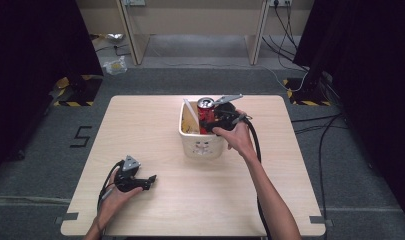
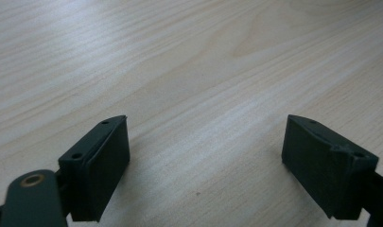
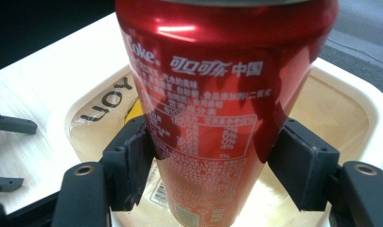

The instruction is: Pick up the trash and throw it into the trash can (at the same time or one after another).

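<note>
Cans: one red cola can [image 3: 213, 109], upright, its base inside the white tub [image 1: 202, 145] just past table [image 1: 200, 200] centre, toward 12 o'clock.
Tubs: one.
Right gripper [image 3: 213, 165]: both pads pressed on the can's sides.
Left gripper [image 2: 205, 165]: jaws spread wide over bare wood, at 7 o'clock.
Hidden: can's top cut off in the right gripper view; tub's other contents unclear.

High view: bench [image 1: 155, 135] evenly lit from overhead, dark at both sides, slightly soft overall. Left gripper view: sharp wood grain, soft shadows under the jaws. Right gripper view: red can [image 3: 217, 109] has a glare streak near its top, print slightly blurred, background unfocused.
</note>
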Demonstrator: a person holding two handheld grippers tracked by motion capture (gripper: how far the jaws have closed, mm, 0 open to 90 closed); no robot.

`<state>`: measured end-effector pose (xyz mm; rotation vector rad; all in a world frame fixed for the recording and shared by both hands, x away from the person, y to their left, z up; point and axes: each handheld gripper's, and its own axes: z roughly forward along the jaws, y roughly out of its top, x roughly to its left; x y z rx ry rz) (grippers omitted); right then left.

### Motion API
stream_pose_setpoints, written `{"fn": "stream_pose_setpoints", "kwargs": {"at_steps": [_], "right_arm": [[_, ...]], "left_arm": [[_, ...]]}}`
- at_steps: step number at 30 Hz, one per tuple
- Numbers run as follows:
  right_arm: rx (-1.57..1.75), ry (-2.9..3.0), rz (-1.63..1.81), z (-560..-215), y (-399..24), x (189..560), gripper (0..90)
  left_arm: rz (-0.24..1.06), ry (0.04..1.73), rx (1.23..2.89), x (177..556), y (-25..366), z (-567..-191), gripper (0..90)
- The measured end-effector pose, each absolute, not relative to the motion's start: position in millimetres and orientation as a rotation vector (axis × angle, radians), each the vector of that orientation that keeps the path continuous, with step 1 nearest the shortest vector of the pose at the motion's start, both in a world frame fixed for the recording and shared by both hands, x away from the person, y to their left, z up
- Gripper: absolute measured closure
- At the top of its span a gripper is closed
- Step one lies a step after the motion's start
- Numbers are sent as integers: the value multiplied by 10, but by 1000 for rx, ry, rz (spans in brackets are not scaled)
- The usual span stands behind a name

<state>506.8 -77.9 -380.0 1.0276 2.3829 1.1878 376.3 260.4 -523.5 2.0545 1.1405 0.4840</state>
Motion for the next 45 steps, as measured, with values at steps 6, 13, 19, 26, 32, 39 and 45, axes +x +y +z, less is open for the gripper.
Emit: {"fn": "stream_pose_setpoints", "kwargs": {"at_steps": [6, 13, 19, 26, 32, 39, 45], "right_arm": [[993, 2393, 1164, -3809, -770, 5051, 334], [998, 2390, 1174, -3826, -777, 5040, 301], [993, 2365, 1206, -3792, -816, 5023, 285], [1010, 2321, 1238, -3708, -910, 5000, 281], [1041, 2275, 1267, -3655, -1022, 4996, 281], [1061, 2223, 1288, -3591, -1150, 4985, 281], [1075, 2193, 1296, -3557, -1251, 4966, 278]], "left_arm": [[483, 1141, 2053, 3763, 2603, -5235, 150], [484, 1143, 2050, 3763, 2600, -5236, 150], [486, 1142, 2050, 3763, 2600, -5237, 149], [486, 1142, 2050, 3761, 2602, -5237, 149], [487, 1142, 2050, 3760, 2601, -5237, 149], [487, 1142, 2049, 3760, 2601, -5237, 149], [487, 1142, 2050, 3760, 2602, -5237, 149]]}}
